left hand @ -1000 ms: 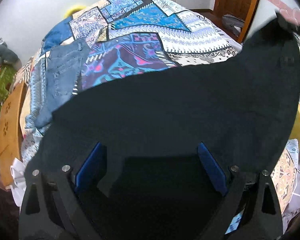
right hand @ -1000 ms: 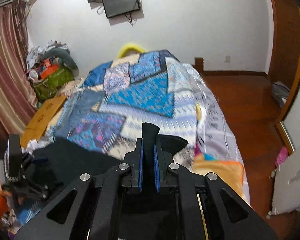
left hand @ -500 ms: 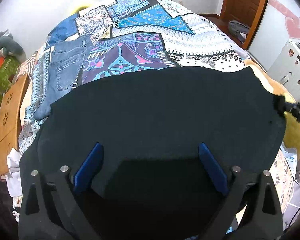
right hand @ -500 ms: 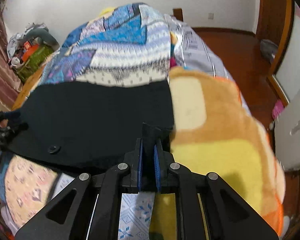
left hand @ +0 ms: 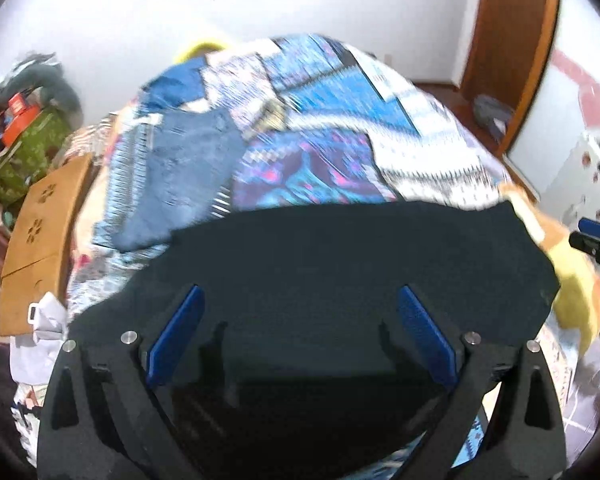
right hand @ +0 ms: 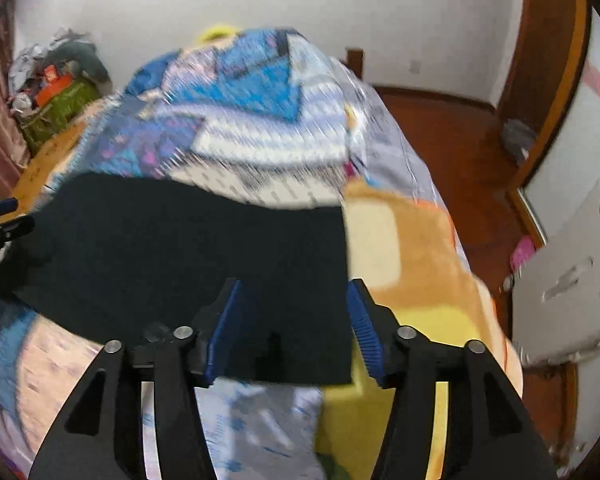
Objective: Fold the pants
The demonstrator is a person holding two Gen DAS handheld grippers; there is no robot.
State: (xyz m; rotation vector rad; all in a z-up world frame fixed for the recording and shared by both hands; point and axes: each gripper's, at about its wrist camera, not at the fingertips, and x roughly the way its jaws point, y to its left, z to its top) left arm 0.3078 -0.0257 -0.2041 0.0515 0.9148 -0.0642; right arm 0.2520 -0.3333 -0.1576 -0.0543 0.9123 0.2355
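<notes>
Two grippers, both with jaws spread and clasping nothing: the left gripper [left hand: 300, 328] hovers over the near edge of one pair of black pants [left hand: 340, 264], and the right gripper [right hand: 292, 328] straddles the pants' near right corner [right hand: 188, 256]. The pants lie flat on the patchwork-covered bed [left hand: 320, 120], long axis running left to right (across both views). One pair of blue jeans [left hand: 180, 176] lies farther back on the left; one yellow-orange blanket [right hand: 400, 248] adjoins the pants' right edge.
</notes>
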